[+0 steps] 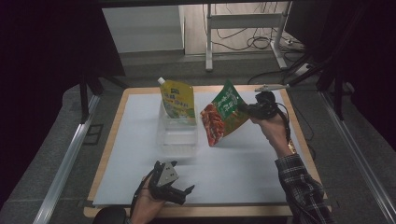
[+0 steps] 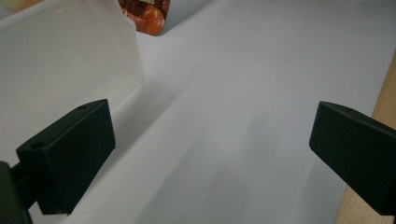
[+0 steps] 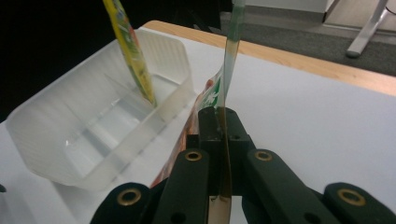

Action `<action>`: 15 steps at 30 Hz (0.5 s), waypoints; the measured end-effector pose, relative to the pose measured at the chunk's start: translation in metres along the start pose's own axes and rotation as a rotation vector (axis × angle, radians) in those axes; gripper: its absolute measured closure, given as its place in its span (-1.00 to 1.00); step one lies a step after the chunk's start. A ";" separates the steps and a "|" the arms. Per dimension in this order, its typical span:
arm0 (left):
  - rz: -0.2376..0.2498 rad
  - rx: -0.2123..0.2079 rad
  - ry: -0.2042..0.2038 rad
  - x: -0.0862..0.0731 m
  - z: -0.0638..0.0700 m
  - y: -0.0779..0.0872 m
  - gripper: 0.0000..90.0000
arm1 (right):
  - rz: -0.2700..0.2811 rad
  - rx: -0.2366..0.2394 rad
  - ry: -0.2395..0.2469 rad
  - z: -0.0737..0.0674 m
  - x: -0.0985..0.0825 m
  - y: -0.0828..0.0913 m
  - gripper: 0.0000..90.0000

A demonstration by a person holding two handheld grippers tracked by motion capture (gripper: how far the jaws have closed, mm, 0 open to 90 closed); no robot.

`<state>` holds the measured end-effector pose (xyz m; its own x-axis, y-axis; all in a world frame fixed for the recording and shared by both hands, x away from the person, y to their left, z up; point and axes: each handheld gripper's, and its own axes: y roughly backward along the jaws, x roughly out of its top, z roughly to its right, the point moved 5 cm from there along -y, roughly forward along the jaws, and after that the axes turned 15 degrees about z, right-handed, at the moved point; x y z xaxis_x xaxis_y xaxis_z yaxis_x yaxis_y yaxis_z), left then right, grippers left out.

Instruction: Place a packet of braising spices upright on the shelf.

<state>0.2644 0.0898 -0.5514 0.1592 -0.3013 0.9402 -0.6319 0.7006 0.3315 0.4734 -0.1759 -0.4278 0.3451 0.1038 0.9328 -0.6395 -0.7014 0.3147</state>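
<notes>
The work in hand is judged to be the packing of snack pouches into the clear plastic bin [image 1: 177, 135] that stands on the white mat [image 1: 243, 163] in the middle of the table [image 1: 109, 154]. One part appears done: the yellow spouted pouch [image 1: 178, 100] is stood upright at the far end of the bin, leaning against its far wall, as is also seen in the right gripper view [image 3: 133, 56]. The second part is under way: the red and green pouch [image 1: 223, 114] is clamped by its upper edge between the closed jaws of the right gripper [image 1: 254, 110], the thin edge being pinched tightly in the right gripper view [image 3: 223, 154]. It is held tilted in the air just to the right of the bin, its lower corner near the mat, and is not yet over the opening. What is left is judged to be carrying this pouch across the bin's rim, lowering it into the free near section and letting go. The left gripper [image 1: 180, 189] is kept low near the front edge of the mat, its jaws spread wide with nothing between them, the bin's wall [image 2: 70, 60] being seen just beyond its own left jaw.
</notes>
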 end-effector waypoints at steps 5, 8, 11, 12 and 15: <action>0.002 0.000 -0.001 0.000 0.000 0.000 -1.00 | 0.000 0.028 0.035 -0.015 0.014 -0.004 0.98; 0.002 0.000 -0.001 0.000 0.000 0.000 -1.00 | -0.002 0.037 0.060 -0.022 0.020 -0.005 0.98; 0.004 0.001 -0.002 0.001 0.000 0.001 -1.00 | -0.004 0.045 0.082 -0.028 0.026 -0.005 0.98; 0.004 0.001 -0.002 0.001 0.000 0.001 -1.00 | -0.004 0.045 0.082 -0.028 0.026 -0.005 0.98; 0.006 0.001 -0.001 0.001 -0.001 0.001 -1.00 | -0.012 0.055 0.115 -0.036 0.033 -0.005 0.98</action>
<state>0.2645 0.0905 -0.5505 0.1545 -0.2982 0.9419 -0.6336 0.7016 0.3261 0.4633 -0.1436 -0.3927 0.2697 0.1907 0.9439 -0.5963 -0.7365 0.3192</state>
